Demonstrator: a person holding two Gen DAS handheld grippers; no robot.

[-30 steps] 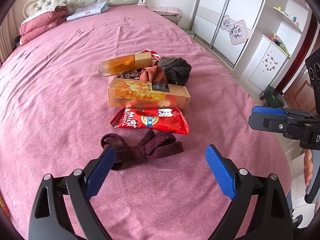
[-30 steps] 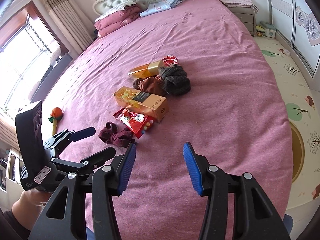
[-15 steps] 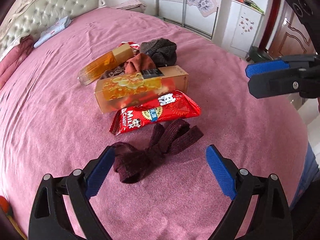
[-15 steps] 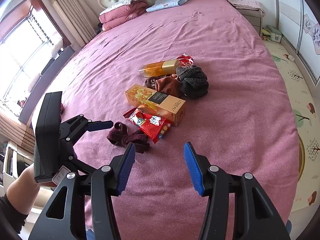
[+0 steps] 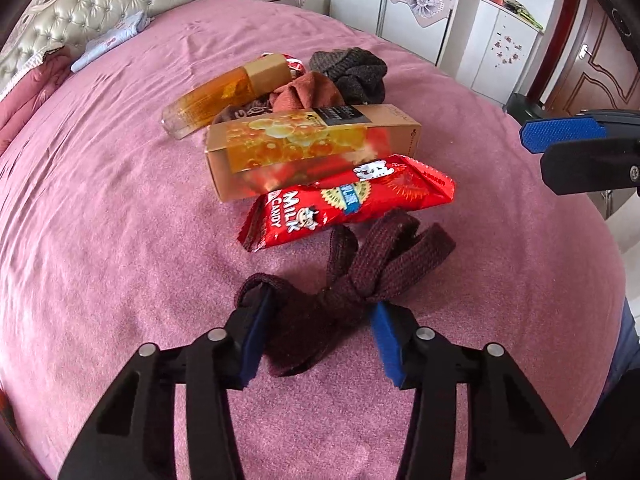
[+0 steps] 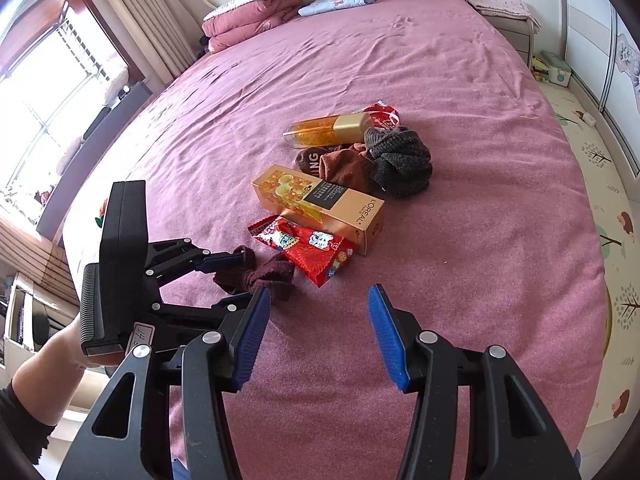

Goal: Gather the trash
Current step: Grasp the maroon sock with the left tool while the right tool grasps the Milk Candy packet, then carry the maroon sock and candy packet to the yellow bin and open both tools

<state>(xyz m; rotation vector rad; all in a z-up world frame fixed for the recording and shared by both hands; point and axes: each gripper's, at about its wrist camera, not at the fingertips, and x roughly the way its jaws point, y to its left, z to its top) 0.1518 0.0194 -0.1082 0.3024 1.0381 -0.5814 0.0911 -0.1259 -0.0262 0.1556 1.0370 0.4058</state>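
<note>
Left gripper (image 5: pixel 316 328) is down on the bed (image 5: pixel 100 220), jaws partly closed around the maroon sock (image 5: pixel 344 280): a knotted rib-knit bundle, both blue ribbed pads touching it, one on each side. The sock is not lifted; it lies on the fuzzy pink cover.

Just beyond the sock: red candy wrapper (image 5: pixel 348 200), glossy foil, flat, its near edge touching the sock's loose ends. Behind that and touching it, a long gold carton (image 5: pixel 312 144), rectangular, shiny print. Further back, an amber bottle (image 5: pixel 224 96) with a gold cap lies on its side against a rust sock (image 5: pixel 308 92) and a dark grey knit sock (image 5: pixel 352 72), bunched.

Right gripper (image 6: pixel 316 332) is wide open, holding nothing, above bare cover right of the pile.
</note>
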